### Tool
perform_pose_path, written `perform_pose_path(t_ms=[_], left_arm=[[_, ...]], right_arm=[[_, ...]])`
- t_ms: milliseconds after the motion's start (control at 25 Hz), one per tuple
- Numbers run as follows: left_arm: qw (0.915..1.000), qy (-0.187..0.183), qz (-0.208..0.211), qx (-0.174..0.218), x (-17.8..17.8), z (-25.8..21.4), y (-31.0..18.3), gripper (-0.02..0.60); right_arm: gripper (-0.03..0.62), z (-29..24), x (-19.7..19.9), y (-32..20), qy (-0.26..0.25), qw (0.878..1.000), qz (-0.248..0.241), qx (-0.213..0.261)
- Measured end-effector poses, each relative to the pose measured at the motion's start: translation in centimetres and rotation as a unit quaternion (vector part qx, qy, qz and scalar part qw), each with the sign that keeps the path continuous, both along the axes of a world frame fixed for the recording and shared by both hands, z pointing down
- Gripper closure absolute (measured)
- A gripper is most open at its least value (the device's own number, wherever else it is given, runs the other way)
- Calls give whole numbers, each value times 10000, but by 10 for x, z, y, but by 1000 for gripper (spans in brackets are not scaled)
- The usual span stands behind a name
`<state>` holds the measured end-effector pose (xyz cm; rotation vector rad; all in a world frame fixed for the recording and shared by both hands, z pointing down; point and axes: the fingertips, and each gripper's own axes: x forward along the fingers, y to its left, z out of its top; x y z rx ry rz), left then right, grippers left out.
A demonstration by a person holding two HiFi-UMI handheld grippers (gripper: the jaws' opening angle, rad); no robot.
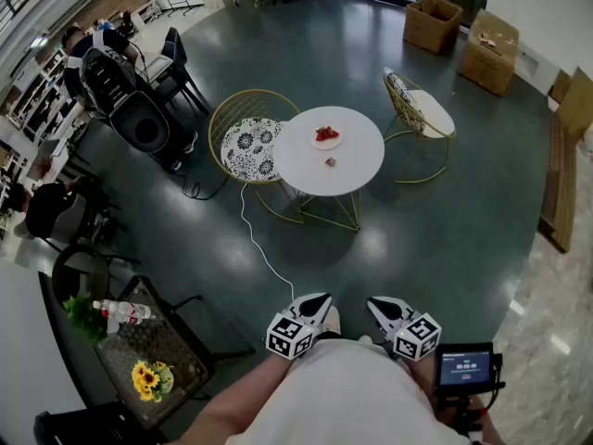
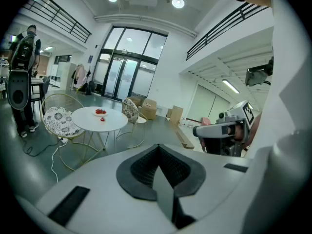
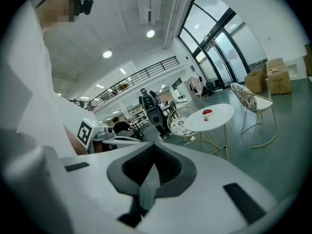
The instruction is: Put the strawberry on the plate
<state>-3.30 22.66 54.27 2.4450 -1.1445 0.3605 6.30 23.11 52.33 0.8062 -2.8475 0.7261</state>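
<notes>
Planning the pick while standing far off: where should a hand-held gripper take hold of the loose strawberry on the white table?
Likely across its body, coming from above. The strawberry lies alone on the bare round table, apart from the plate, so nothing crowds its sides. Its tip and exact pose are too small to tell from here.

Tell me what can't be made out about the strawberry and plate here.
- Head view: the red bits on the plate are too small to count.
- Head view: the strawberry beside it on the table is too tiny to show its shape.
- Both gripper views: plate too distant for detail.
</notes>
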Motion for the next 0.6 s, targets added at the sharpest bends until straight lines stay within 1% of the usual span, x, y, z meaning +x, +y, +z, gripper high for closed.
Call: perform_pose_path(t_ms=[80,200,280,440,600], left_arm=[[9999,45,6,-113,18,-2,25,575],[9992,97,-7,-379,44,-1,84,575],[9989,62,-31,-455,52,0,114,575],[9994,35,-89,-324,54,2,136,575],[9998,148,79,-123,59,-13,142,575]], right_arm=[[586,-6,13,22,-47,9999,-55,-113],[586,-5,37,76,-87,9991,-59,-401],[586,-1,46,104,-79,9987,-63,-503],[586,3,49,123,-86,9990,-157,-398],[586,-2,48,126,-95,9995,-119,-289]])
